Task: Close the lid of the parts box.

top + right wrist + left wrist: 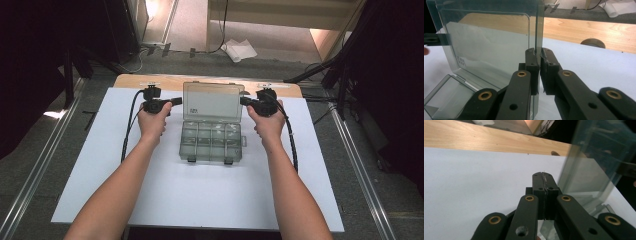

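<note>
A clear plastic compartment box (211, 142) sits on the white mat, its lid (212, 101) standing upright at the back. My left gripper (176, 101) is at the lid's left edge. In the left gripper view its jaws (544, 176) are pressed together with nothing between them, and the lid (596, 162) stands just to their right. My right gripper (245, 101) is at the lid's right edge. In the right gripper view the jaws (538, 53) are shut on the thin edge of the lid (489, 47), with an empty compartment (444, 97) below.
The white mat (200, 195) covers most of a wooden table, leaving a bare wood strip (486, 140) at the back. A small dark round object (594, 42) lies on that strip. Cables trail from both grippers along my forearms. Metal rails (45, 160) flank the table.
</note>
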Demonstrator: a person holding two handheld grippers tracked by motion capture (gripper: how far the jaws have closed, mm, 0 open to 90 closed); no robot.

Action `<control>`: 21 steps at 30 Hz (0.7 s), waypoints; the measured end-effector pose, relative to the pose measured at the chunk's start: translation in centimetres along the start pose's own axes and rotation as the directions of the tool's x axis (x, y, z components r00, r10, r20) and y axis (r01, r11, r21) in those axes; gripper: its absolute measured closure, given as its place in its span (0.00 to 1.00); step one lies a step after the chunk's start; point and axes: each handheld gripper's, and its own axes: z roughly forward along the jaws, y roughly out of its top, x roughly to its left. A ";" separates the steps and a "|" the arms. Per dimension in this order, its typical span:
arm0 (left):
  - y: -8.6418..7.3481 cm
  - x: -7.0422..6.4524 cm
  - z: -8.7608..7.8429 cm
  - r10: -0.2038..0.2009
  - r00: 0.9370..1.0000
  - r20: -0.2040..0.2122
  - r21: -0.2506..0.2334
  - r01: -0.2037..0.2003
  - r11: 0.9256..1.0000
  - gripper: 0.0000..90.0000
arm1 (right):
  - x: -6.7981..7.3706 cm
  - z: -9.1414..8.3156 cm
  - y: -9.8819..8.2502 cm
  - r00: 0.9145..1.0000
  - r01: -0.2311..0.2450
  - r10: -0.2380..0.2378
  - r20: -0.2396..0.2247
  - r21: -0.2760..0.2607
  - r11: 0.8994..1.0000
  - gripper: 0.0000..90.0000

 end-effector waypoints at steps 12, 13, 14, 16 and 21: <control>0.5 0.4 1.5 -0.037 0.992 0.117 0.046 0.032 0.998 1.00 | -0.3 -0.4 -0.6 0.999 0.034 -0.035 -0.041 -0.030 0.999 0.95; 0.5 0.4 1.5 -0.029 0.993 0.118 0.049 0.023 0.999 1.00 | -0.2 -0.5 -0.7 0.998 0.035 -0.036 -0.045 -0.031 0.999 0.95; 0.4 0.3 1.5 -0.027 0.992 0.124 0.048 0.021 0.999 1.00 | -0.2 -0.5 -0.7 0.998 0.040 -0.041 -0.046 -0.029 0.999 0.95; 0.4 0.1 1.4 -0.017 0.993 0.116 0.047 0.012 0.999 1.00 | -0.1 -0.7 -0.7 0.998 0.031 -0.033 -0.052 -0.024 0.999 0.94; 0.2 -0.4 1.1 -0.014 0.994 0.112 0.029 0.011 1.000 1.00 | -0.1 -1.3 -0.8 0.996 0.027 -0.029 -0.087 -0.027 0.999 0.88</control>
